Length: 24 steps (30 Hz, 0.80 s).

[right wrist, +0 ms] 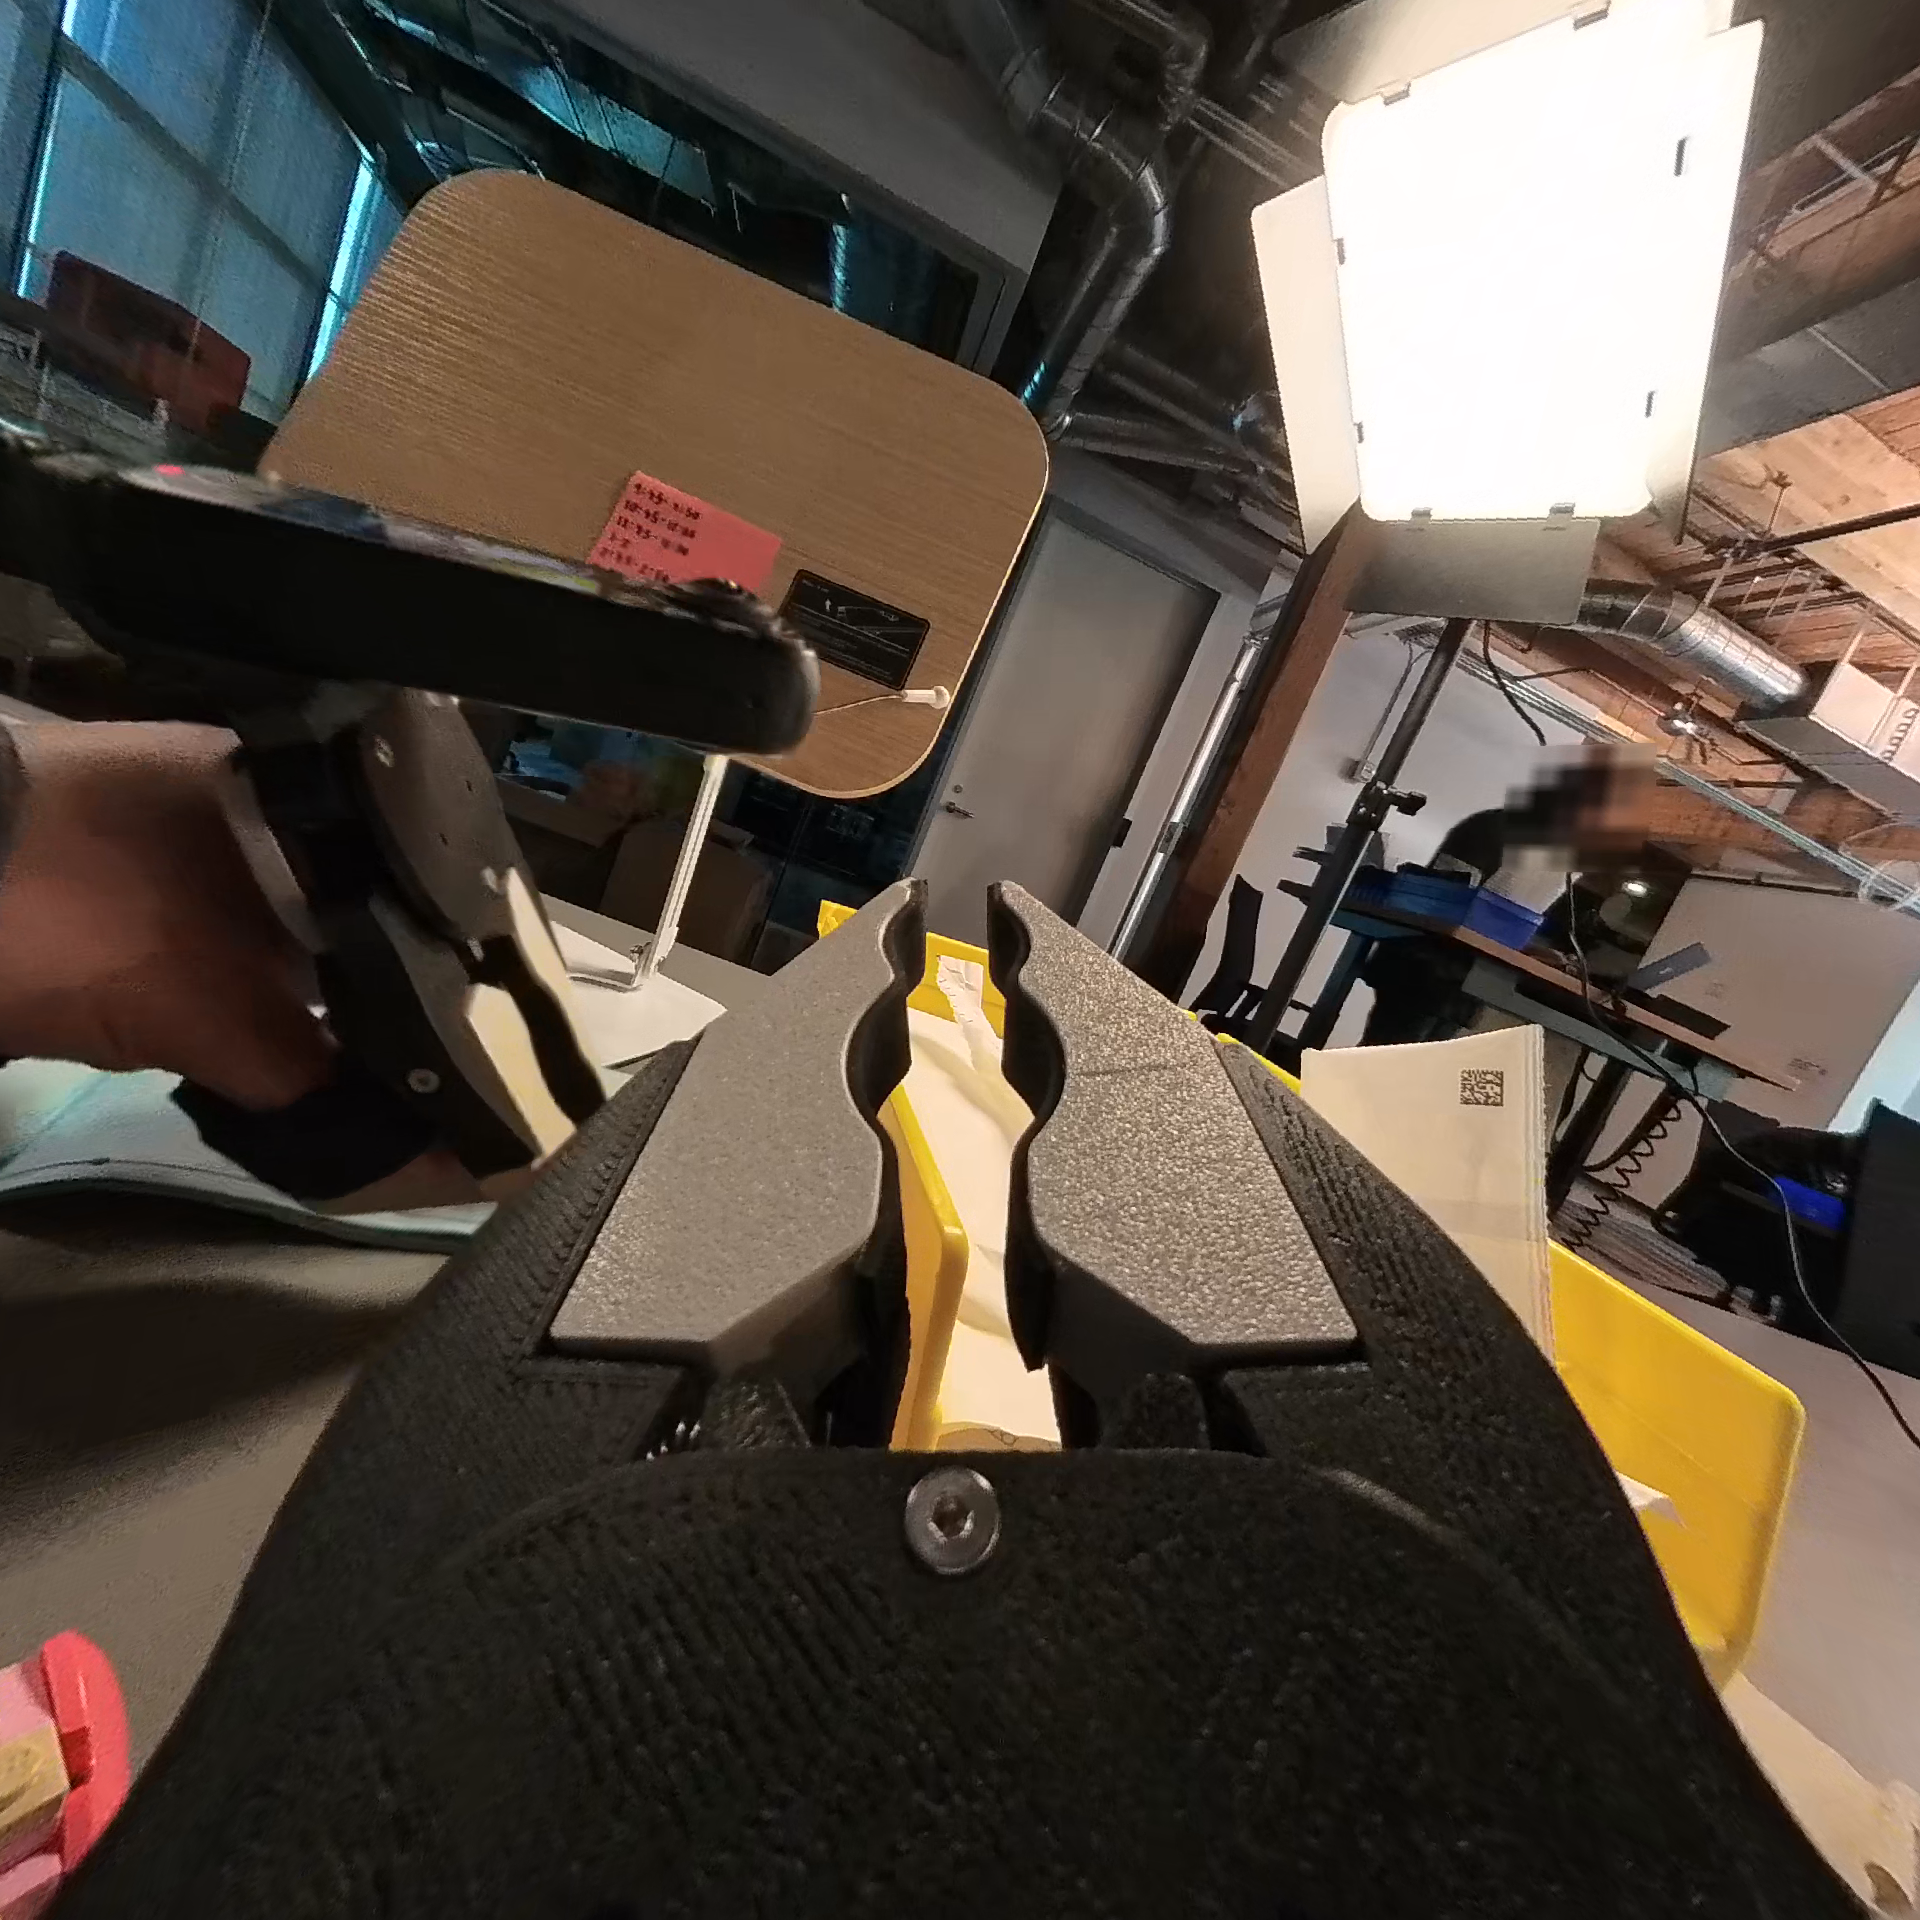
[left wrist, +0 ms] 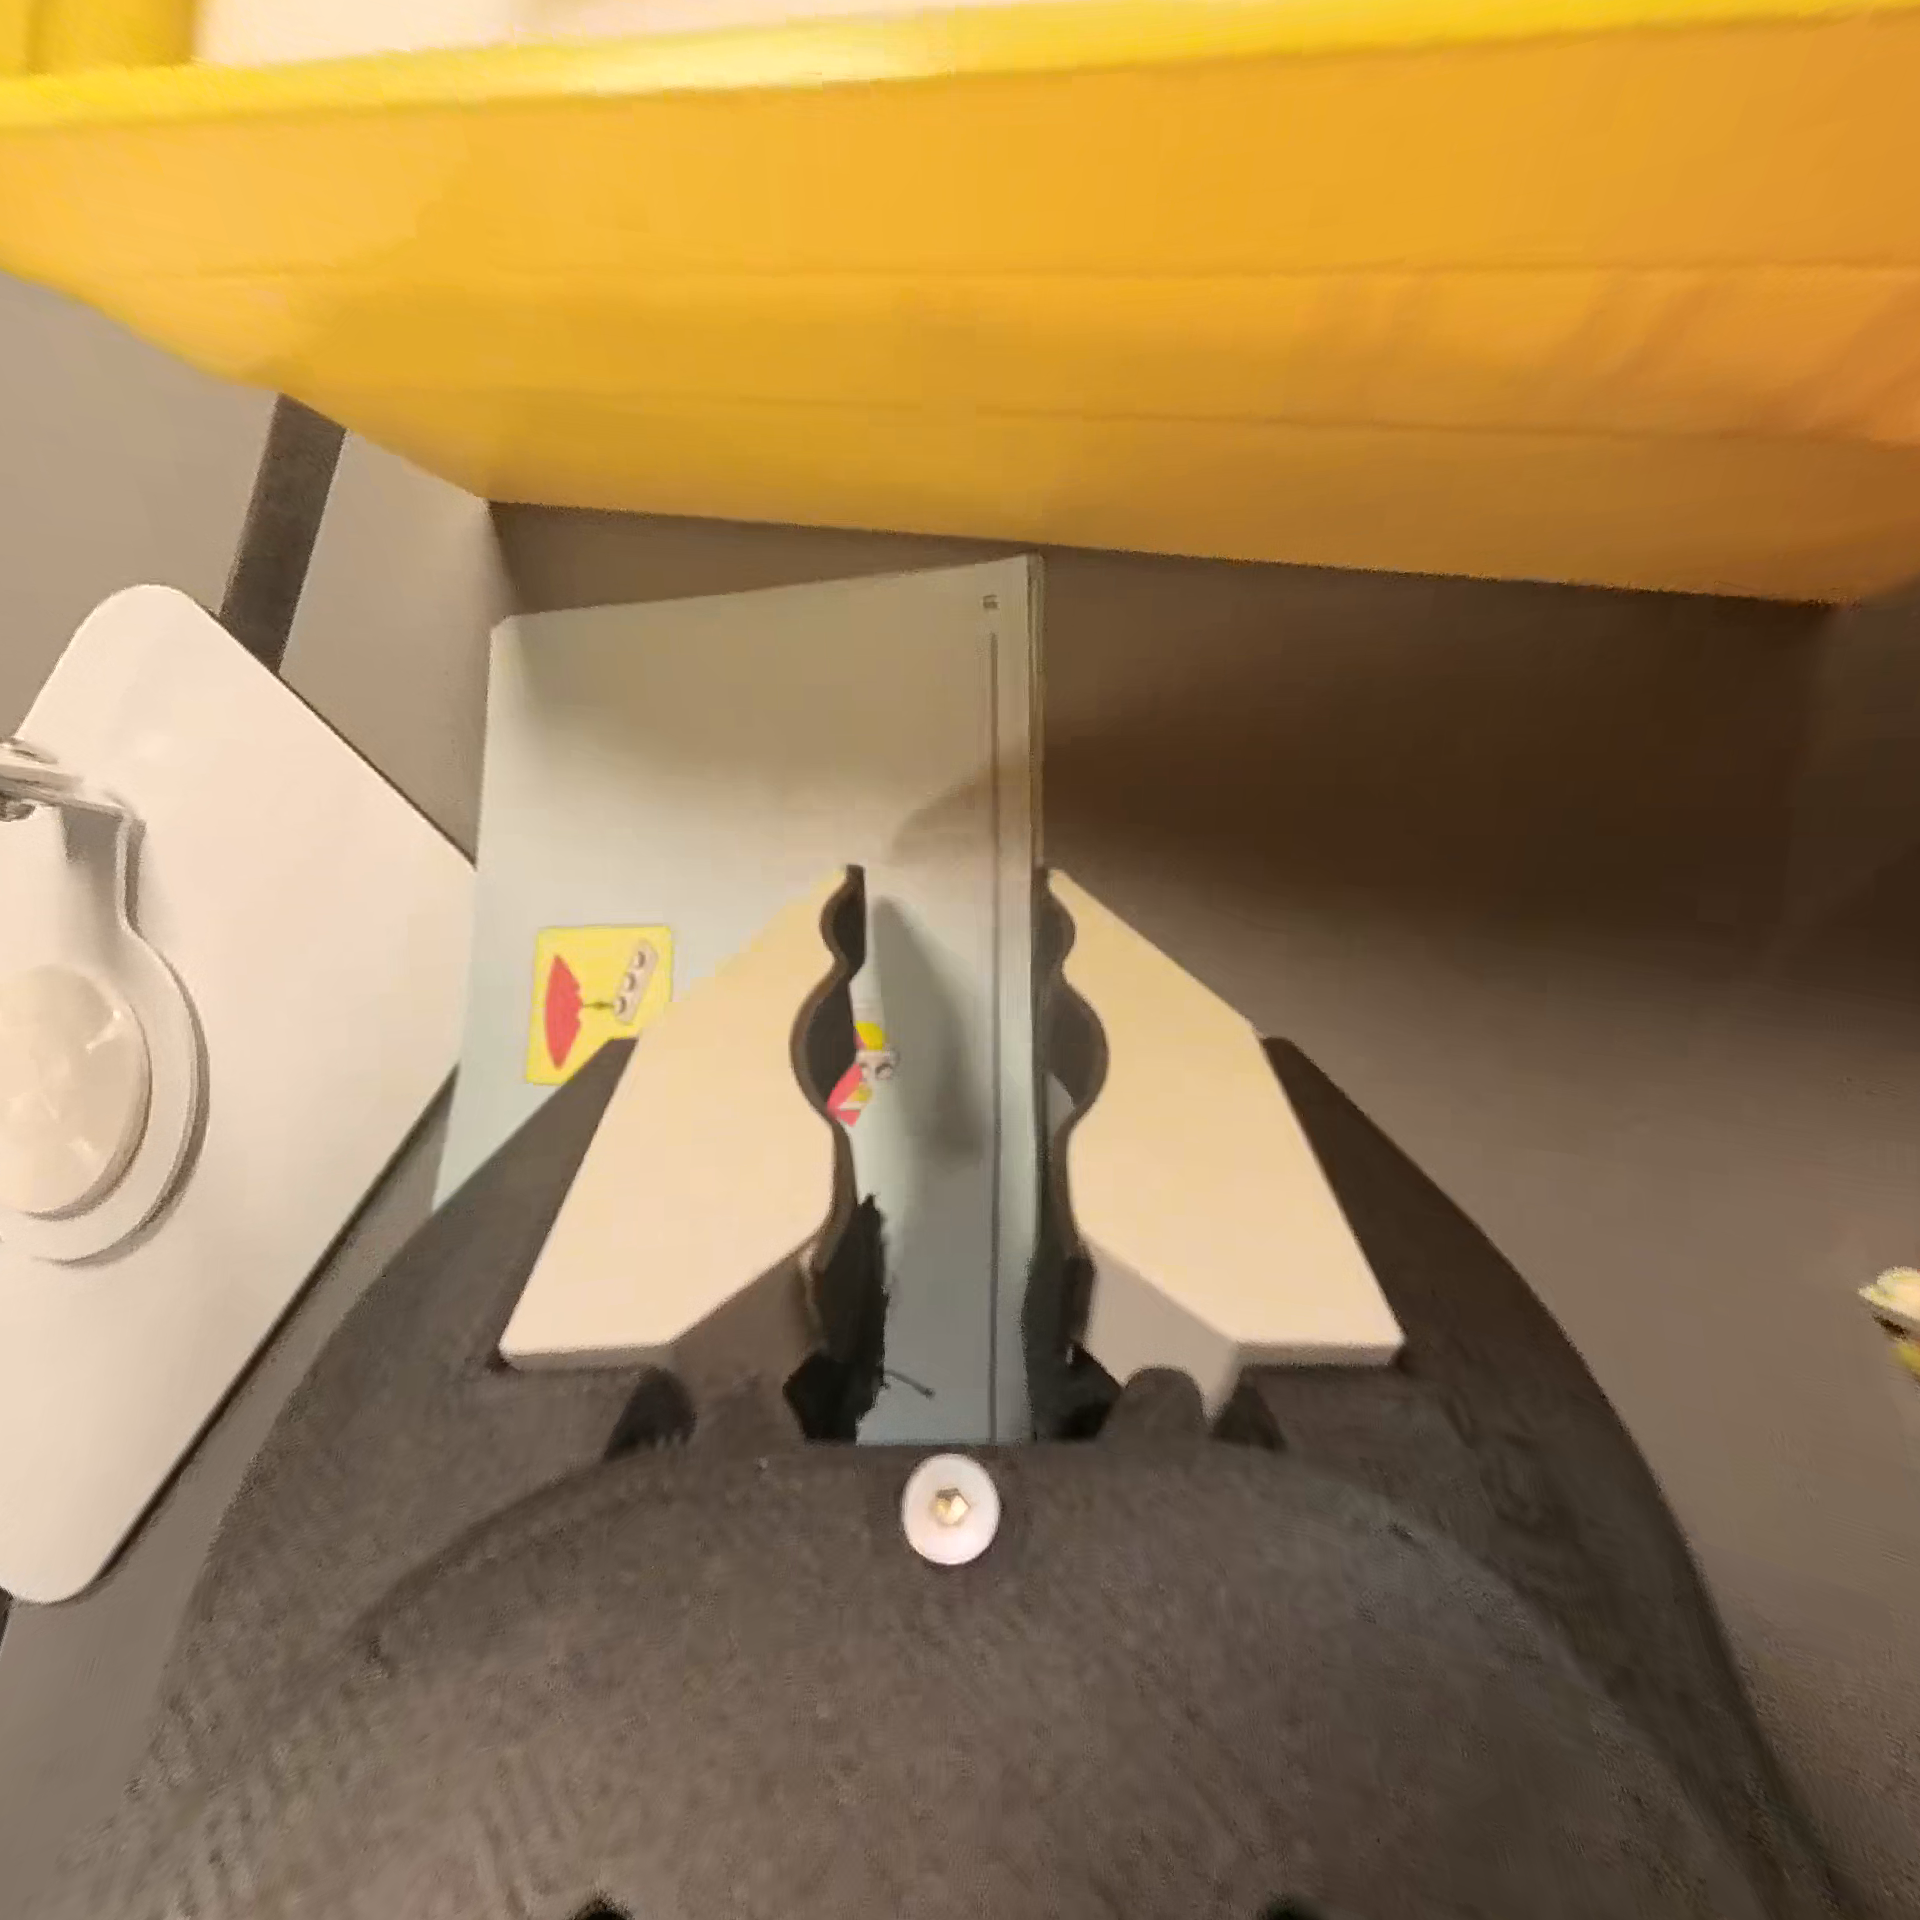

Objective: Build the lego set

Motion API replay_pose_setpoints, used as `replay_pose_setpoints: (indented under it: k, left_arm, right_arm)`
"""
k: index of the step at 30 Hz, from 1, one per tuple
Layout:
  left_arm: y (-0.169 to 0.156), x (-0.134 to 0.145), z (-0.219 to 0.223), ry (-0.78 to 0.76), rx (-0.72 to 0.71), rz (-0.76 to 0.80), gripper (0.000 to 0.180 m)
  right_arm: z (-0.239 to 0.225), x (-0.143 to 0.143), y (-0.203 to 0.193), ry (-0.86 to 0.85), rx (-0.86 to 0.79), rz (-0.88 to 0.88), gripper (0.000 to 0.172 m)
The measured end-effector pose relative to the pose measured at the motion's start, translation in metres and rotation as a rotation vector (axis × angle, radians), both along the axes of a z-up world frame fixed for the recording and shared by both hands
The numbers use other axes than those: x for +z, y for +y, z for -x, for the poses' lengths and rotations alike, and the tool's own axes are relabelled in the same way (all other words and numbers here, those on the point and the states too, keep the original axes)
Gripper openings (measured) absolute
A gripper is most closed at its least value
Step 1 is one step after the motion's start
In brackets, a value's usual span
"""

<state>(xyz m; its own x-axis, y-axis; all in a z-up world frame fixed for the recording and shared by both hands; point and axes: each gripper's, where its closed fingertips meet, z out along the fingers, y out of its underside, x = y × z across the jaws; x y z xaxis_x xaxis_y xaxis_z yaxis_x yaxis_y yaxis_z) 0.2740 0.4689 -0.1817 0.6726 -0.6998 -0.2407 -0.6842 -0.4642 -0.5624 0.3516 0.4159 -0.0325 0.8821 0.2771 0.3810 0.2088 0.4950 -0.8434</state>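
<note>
Hovering over a pale blue-grey booklet, the left gripper points down with its cream fingers released. The right one sits against the booklet's folded edge, the left one stands off the page with a gap, so nothing is gripped. The booklet lies flat on the grey tabletop, its far end tucked beneath the yellow bin, which looms across the far side. The bin's base looks raised off the tabletop there, judging by the shadow. A white plate with a round fitting lies just left of the booklet.

In the right wrist view, the right gripper has its grey fingers nearly together, the bin's left wall running into the narrow slot between them. It looks clenched on that wall, though pad contact is hard to see. White bags sit inside the bin, and a white paper pack stands at its right side. At far left a hand holds the left gripper over the booklet. Red and pink blocks lie near left
</note>
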Motion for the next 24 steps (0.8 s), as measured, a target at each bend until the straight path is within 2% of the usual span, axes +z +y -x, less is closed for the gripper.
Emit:
replay_pose_setpoints:
  k: [7,15,18,24]
  left_arm:
    - [0.013,0.002,0.001,0.033,0.085,-0.023,0.050]
    - [0.012,0.002,0.019,-0.063,0.215,0.066,0.056]
    - [0.010,0.000,0.030,-0.033,0.259,0.097,0.058]
    - [0.004,0.005,0.062,0.129,0.292,0.050,0.060]
  right_arm:
    - [0.000,0.000,0.000,0.002,0.002,0.000,0.009]
    - [0.000,0.001,0.000,0.001,0.003,-0.003,0.009]
    - [0.000,0.001,0.000,0.001,0.003,-0.003,0.009]
    - [0.001,0.001,-0.001,-0.003,0.004,-0.003,0.009]
